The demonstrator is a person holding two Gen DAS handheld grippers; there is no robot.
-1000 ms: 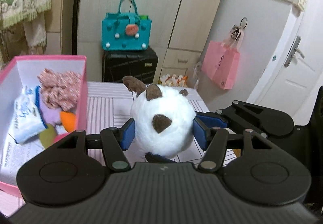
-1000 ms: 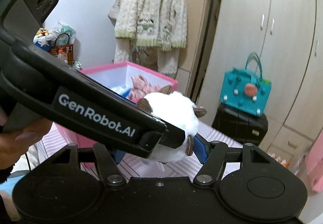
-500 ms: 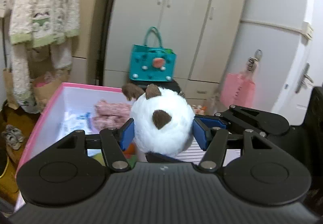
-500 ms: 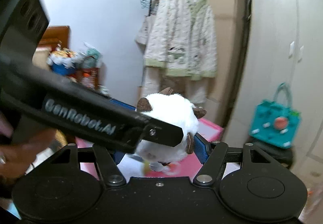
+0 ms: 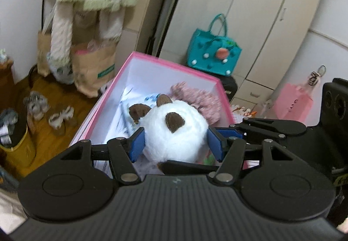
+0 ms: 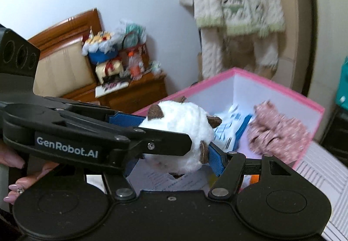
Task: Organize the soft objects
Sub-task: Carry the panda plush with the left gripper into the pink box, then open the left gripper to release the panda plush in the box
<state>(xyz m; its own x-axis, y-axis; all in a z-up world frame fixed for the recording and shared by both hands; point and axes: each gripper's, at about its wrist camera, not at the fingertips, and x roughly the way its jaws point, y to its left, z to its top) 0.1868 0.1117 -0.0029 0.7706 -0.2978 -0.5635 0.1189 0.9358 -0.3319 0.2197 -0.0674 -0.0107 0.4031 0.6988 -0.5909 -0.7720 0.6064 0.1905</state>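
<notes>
Left wrist view: left gripper (image 5: 176,144) clamps the white plush ball (image 5: 175,132) at frame centre, angled down over the pink box (image 5: 171,63). Right gripper (image 6: 174,149) also presses it from the crossing side; fingers (image 6: 16,183) show lower left.

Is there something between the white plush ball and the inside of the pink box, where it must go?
Nothing visible blocks it. The white plush ball, held by both hand-held grippers, is above the open pink box. A pink fluffy item lies at the far end; the floor under the ball looks free.
</notes>
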